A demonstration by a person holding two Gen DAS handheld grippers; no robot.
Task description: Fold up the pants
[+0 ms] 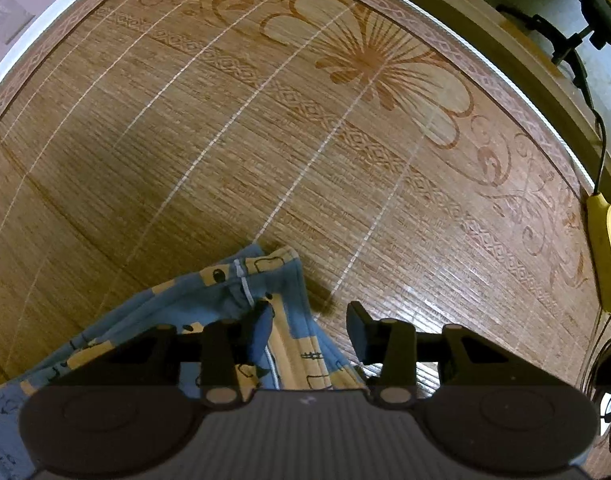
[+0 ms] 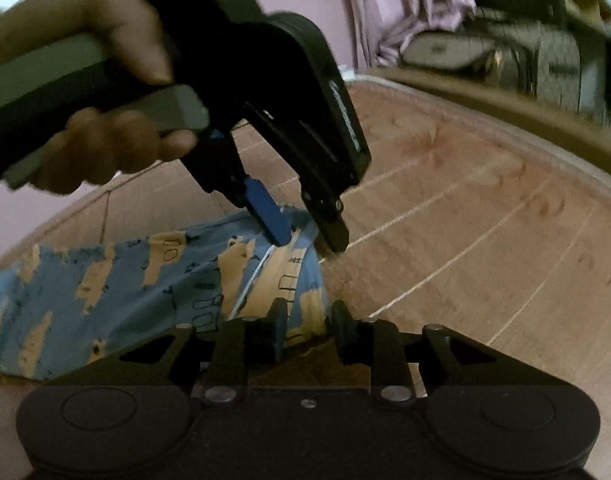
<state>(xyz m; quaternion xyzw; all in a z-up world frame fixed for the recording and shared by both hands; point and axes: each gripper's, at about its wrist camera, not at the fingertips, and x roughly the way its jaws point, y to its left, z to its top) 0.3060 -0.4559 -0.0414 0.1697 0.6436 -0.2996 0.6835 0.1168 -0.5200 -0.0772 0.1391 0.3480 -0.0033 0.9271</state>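
Observation:
The pants [image 1: 209, 308] are blue with tan patches and a white seam line, lying on a bamboo mat [image 1: 265, 140]. In the left wrist view my left gripper [image 1: 309, 320] is open, its fingers spread over the pants' end edge, cloth lying between them. In the right wrist view the pants [image 2: 145, 280] stretch to the left. My right gripper [image 2: 305, 328] is open with the cloth edge between its fingers. The left gripper [image 2: 309, 236] shows there from outside, held by a hand, its tips down on the same pants edge.
A yellow power strip [image 1: 607, 252] with a black cable lies on the mat's right border. A wooden ledge [image 1: 485, 36] runs along the far edge. Pink fabric [image 2: 405, 8] and grey boxes [image 2: 505, 60] stand beyond the mat.

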